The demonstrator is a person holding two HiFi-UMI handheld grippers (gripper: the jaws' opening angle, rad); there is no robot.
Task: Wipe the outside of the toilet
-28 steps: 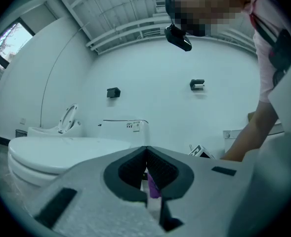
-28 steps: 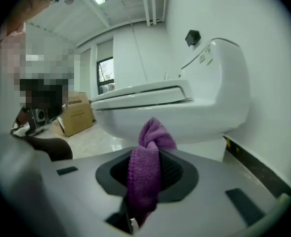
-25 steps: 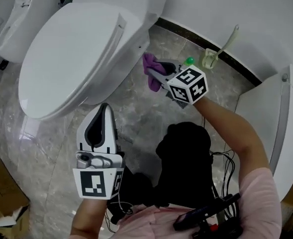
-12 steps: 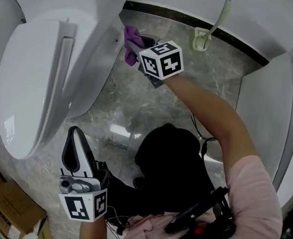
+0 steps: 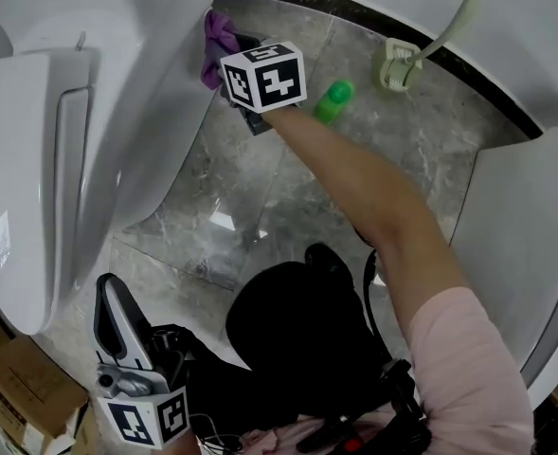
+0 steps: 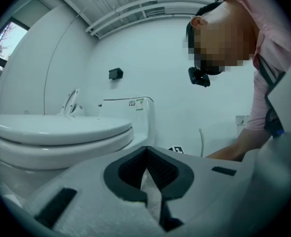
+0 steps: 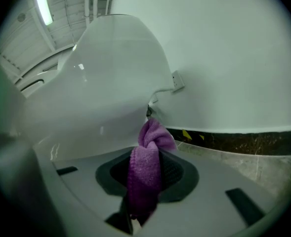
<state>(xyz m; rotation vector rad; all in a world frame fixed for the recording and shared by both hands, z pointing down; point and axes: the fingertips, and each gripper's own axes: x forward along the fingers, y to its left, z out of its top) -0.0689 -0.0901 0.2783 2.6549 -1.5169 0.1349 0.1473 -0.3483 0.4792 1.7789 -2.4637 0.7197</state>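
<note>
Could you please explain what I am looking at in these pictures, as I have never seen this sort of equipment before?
There is no robot: a person holds a two-fingered gripper in each hand. The head view comes from a camera on the person's head, looking down; the other two come from cameras riding on the grippers, looking along their fingers. The right gripper is shut on a purple cloth, held at the outer side of the white toilet near the wall. The left gripper is shut and empty, held low. On the stone floor are a green bottle and a toilet brush in its holder. The marker cubes belong to the grippers.
</note>
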